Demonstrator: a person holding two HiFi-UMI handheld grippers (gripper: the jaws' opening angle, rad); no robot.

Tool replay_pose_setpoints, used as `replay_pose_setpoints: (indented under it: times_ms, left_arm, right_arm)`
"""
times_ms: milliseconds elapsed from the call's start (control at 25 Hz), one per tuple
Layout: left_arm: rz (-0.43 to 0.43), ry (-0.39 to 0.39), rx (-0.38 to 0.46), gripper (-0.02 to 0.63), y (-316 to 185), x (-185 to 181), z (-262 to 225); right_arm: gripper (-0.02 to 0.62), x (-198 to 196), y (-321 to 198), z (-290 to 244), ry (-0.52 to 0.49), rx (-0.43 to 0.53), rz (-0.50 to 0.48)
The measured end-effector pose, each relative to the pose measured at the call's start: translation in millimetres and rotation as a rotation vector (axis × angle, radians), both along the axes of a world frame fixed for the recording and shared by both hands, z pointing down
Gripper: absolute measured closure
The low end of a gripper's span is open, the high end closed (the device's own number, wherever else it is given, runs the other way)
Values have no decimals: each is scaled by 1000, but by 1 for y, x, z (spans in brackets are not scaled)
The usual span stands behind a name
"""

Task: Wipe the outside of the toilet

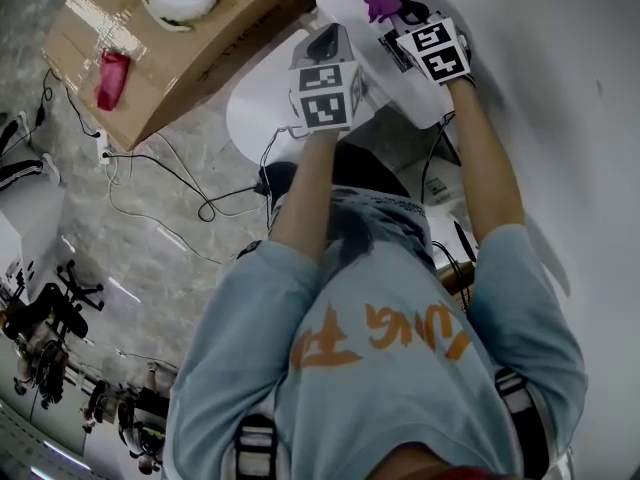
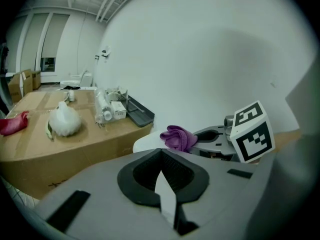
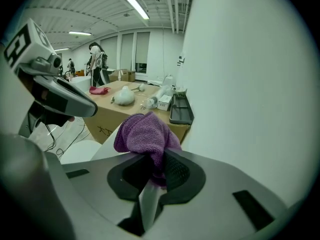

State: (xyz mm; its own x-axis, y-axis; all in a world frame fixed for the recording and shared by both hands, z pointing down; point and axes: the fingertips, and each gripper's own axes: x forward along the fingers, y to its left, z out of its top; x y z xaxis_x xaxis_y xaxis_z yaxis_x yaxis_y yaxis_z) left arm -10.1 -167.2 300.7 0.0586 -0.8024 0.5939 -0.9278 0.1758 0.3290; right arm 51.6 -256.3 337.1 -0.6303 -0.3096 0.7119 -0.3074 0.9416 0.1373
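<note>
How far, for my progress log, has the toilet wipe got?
Done: the purple cloth is clamped in the right hand-held gripper. In hand: that gripper is held over the white toilet; contact can't be told. The left hand-held gripper is shut and empty beside it. Left: the wiping itself; no wiped patch shows.

grey two-jaw grippers: I count 2, left gripper, right gripper
black-and-white marker cubes: 2
purple terry cloth: 1
white ceramic toilet: 1
big brown cardboard box: 1 that I see close by
white fluffy puff: 1
red crumpled rag: 1
dark grey flat tray: 1
</note>
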Motion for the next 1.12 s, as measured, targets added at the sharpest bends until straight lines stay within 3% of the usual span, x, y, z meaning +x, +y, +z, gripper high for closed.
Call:
replay_pose_setpoints:
  times_ms: [520, 1120]
  left_arm:
    - [24, 5, -3, 588, 7, 20, -4]
    - [133, 0, -3, 588, 5, 48, -13]
  right_arm:
    - [534, 34, 15, 0, -44, -18, 72]
    - [534, 78, 35, -7, -76, -1, 201]
